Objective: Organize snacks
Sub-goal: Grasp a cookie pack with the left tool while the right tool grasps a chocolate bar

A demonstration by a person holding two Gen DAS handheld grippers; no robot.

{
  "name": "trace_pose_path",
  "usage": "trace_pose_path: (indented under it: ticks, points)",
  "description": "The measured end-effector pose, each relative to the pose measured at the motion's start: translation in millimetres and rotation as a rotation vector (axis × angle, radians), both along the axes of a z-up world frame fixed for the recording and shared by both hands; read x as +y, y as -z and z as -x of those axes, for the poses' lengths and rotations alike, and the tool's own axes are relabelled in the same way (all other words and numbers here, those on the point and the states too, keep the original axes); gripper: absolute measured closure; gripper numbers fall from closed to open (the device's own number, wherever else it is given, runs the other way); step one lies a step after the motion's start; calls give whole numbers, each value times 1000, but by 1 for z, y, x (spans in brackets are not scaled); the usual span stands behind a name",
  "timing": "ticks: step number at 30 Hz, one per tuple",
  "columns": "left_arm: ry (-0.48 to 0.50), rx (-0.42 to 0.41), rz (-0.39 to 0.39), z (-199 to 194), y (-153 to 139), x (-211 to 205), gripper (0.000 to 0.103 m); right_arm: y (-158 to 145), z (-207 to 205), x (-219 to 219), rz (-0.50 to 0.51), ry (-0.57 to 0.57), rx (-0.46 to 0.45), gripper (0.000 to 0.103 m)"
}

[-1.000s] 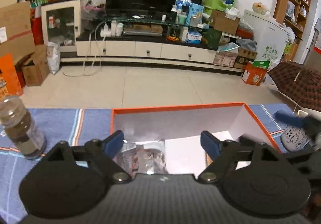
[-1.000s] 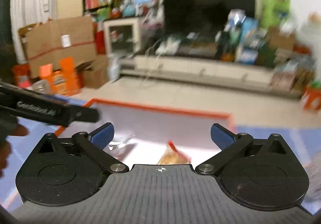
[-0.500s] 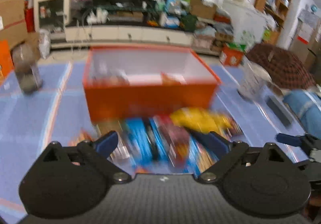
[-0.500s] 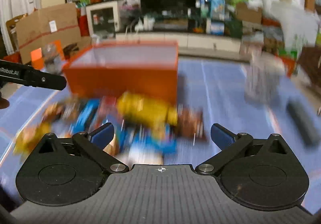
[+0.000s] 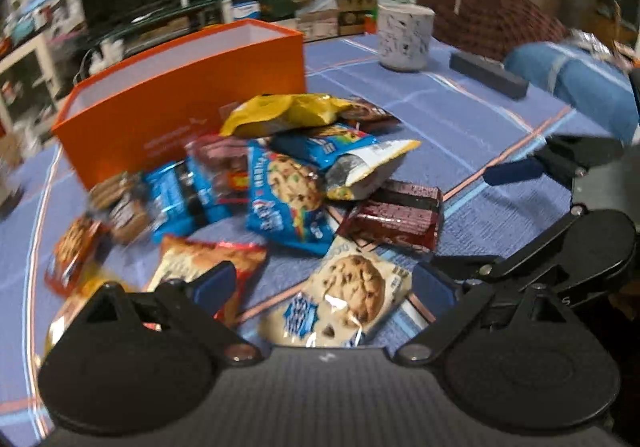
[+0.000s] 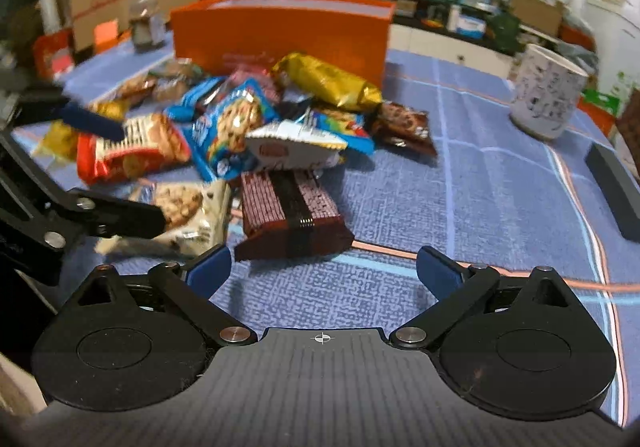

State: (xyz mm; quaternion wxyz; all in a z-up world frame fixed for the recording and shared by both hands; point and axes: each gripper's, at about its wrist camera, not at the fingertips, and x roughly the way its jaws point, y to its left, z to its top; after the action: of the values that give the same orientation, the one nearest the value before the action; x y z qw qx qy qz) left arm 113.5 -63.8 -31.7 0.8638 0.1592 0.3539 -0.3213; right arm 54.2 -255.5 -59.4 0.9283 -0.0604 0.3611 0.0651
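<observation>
1. Jaws, left gripper [image 5: 322,285]: wide apart but closing as I watch. Nothing is pressed between the blue pads; a white chocolate-chip cookie pack [image 5: 344,297] lies on the cloth in the gap between them.
2. Jaws, right gripper [image 6: 322,271]: standing wide apart, empty, with only bare cloth between the fingertips.
3. Snack pile [image 6: 240,127]: I count it as one loose heap on the blue plaid tablecloth [image 6: 480,183], just in front of the orange box.
4. Orange box [image 5: 180,99]: open top, white inside, standing upright behind the heap. I cannot see its contents from either camera.
5. Yellow bag [image 5: 280,113]: topmost at the back of the heap, close against the box front.
6. Blue cookie pack [image 5: 284,195]: middle of the heap, partly under a white-edged opened wrapper [image 5: 360,171].
7. Dark red wafer pack [image 6: 290,207]: at the near edge of the heap, flat on the cloth, just ahead of my right gripper's left finger.
8. Red cracker pack [image 6: 132,147]: left side of the heap in the right-wrist view, beside the left gripper's blue fingertip.
9. White patterned cup [image 6: 548,95]: upright on the cloth, well apart from the heap, to the right.
10. Dark flat bar [image 5: 488,75]: lying on the cloth near the cup.
11. Blue sleeve [image 5: 572,87]: at the right edge of the left-wrist view.
</observation>
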Motion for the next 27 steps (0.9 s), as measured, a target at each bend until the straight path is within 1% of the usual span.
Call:
trace_pose_path:
  ticks: [2, 3, 5, 7, 9, 11, 13, 15, 16, 18, 21, 23, 24, 25, 27]
  points:
    - [28, 9, -18, -7, 7, -6, 21, 7, -7, -1, -3, -17, 19, 11]
    - [35, 28, -8, -12, 10, -5, 20, 10, -10, 0, -9, -19, 25, 12]
    - [33, 70, 28, -19, 15, 1, 17, 14, -11, -2, -26, -20, 2, 10]
    - [37, 115, 72, -26, 19, 8, 17, 17, -15, -5, -65, -16, 3, 6]
    - [61, 152, 103, -30, 23, 12, 19, 19, -17, -6, -69, -20, -26, 6]
    - [85, 140, 101, -27, 24, 10, 19, 22, -15, -7, -74, -23, -59, 6]
    - [100, 131, 90, -27, 25, 7, 19, 22, -14, -7, -75, -23, -73, 6]
    - [110, 133, 76, -26, 24, 6, 20, 20, -16, -7, -69, -22, -52, 6]
    - [110, 136, 75, -25, 24, 7, 21, 17, -19, -7, -67, -16, -21, 6]
    - [101, 137, 65, -21, 23, 13, 23, 13, -26, -3, -50, -11, 13, 7]
    - [60, 132, 52, -16, 22, 25, 24, 8, -25, 13, -1, -49, -32, 7]
    - [41, 140, 59, -16, 21, 30, 24, 6, -27, 24, 39, -77, -66, 9]
    - [31, 145, 64, -16, 21, 30, 24, 6, -30, 27, 43, -84, -58, 15]
    - [24, 149, 62, -16, 21, 30, 24, 8, -34, 30, 29, -90, -41, 24]
    - [19, 158, 59, -15, 20, 28, 28, 9, -39, 29, -9, -83, -21, 26]
